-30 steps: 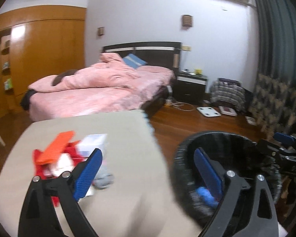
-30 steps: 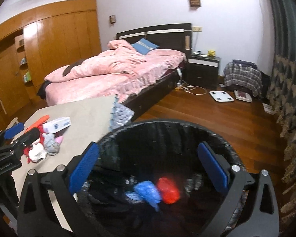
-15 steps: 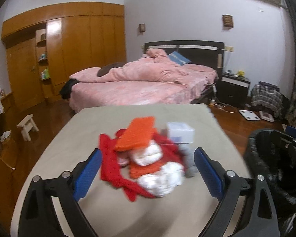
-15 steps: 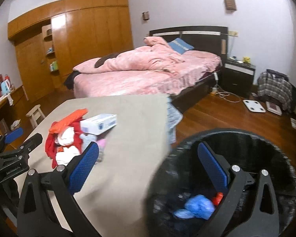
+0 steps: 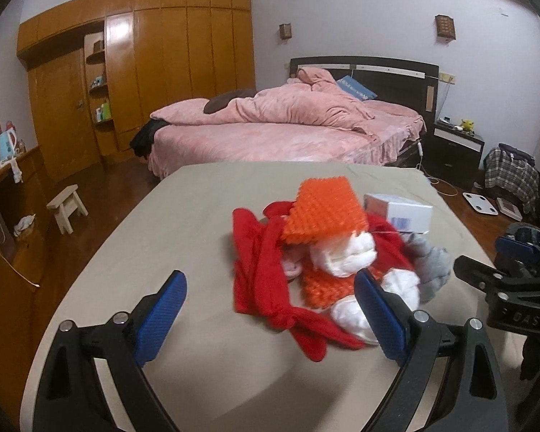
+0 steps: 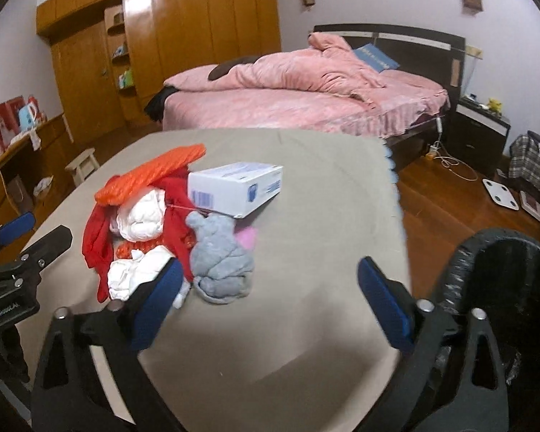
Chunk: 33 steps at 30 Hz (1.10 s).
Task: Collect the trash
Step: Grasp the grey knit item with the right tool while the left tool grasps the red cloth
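Beige tabletop (image 5: 183,223) carries our trash pile (image 5: 327,262), beside the white carton (image 6: 235,187); the bin (image 6: 500,273) stands right. We hold left gripper (image 5: 270,313) and right gripper (image 6: 270,298) spread wide, empty.

Both views are dim and cool-toned, lit from overhead indoor light that leaves a bright glare patch on the glossy wooden wardrobe (image 5: 120,36) (image 6: 140,0). Fisheye distortion bows the walls and blackens the corners of both frames. Soft shadows pool on the beige table (image 5: 183,216) (image 6: 324,198) under the gripper frames, and the trash pile (image 5: 324,252) looks slightly smeared.
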{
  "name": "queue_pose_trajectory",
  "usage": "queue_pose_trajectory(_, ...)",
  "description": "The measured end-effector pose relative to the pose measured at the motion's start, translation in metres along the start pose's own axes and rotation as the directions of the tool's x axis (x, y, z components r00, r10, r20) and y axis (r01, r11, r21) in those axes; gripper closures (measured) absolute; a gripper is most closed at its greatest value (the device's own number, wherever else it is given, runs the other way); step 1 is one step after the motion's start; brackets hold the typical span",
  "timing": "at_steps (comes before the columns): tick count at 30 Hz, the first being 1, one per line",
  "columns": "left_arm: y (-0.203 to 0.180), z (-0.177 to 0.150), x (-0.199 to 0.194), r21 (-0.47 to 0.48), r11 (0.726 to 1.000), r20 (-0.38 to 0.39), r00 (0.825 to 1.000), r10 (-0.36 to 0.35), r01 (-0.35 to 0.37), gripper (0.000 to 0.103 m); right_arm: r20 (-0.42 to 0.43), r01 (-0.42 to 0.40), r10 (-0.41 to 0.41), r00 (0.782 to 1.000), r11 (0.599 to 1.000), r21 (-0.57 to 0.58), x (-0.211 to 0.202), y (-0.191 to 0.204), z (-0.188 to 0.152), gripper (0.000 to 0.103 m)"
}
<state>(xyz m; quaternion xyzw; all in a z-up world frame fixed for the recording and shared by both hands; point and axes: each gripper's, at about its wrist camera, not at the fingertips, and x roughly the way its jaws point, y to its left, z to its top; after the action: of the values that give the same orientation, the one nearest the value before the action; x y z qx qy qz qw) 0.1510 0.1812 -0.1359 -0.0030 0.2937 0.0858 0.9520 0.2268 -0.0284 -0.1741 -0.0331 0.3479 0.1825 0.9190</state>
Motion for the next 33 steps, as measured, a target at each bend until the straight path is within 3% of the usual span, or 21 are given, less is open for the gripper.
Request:
queue_pose_trajectory(6, 0.008, -0.003, 0.011, -0.014, 1.0, -0.024, 1.0, 0.003, -0.003, 0.011, -0.077, -0.046, 0.044, 0.996, 0.999, -0.027, 0.021, 0.012, 0.0, 0.032)
queue_pose_trajectory(12, 0.014, -0.002, 0.021, -0.033, 0.999, -0.043, 0.999, -0.003, 0.002, 0.011, -0.141, -0.104, 0.098, 0.985, 0.994, -0.037, 0.034, 0.018, -0.004, 0.061)
queue_pose_trajectory(22, 0.02, 0.0, 0.038, -0.046, 0.999, -0.09, 0.996, -0.02, 0.016, 0.022, -0.08, -0.106, 0.104, 0.991, 0.994, -0.015, 0.008, 0.015, -0.009, 0.065)
queue_pose_trajectory(25, 0.018, 0.001, 0.045, -0.033, 0.999, -0.108, 0.994, -0.028, 0.025, 0.033, -0.079, -0.099, 0.097, 0.992, 0.995, -0.03, 0.005, 0.015, -0.011, 0.065)
queue_pose_trajectory(28, 0.015, 0.0, 0.059, -0.028, 0.998, -0.166, 0.984, -0.061, 0.058, 0.064, -0.079, -0.098, 0.096, 0.992, 0.995, -0.027, 0.004, 0.014, -0.011, 0.065)
queue_pose_trajectory(29, 0.015, 0.0, 0.061, -0.03, 0.997, -0.178, 0.981, -0.073, 0.069, 0.081, -0.077, -0.098, 0.095, 0.992, 0.995, -0.028, 0.004, 0.013, -0.01, 0.065)
queue_pose_trajectory(30, 0.015, 0.0, 0.061, -0.034, 0.997, -0.182, 0.98, -0.08, 0.075, 0.087, -0.075, -0.096, 0.094, 0.993, 0.995, -0.032, 0.003, 0.014, -0.01, 0.065)
queue_pose_trajectory(33, 0.019, 0.0, 0.054, -0.051, 0.996, -0.15, 0.985, -0.086, 0.079, 0.094, -0.065, -0.098, 0.095, 0.993, 0.994, -0.041, -0.001, 0.015, -0.008, 0.065)
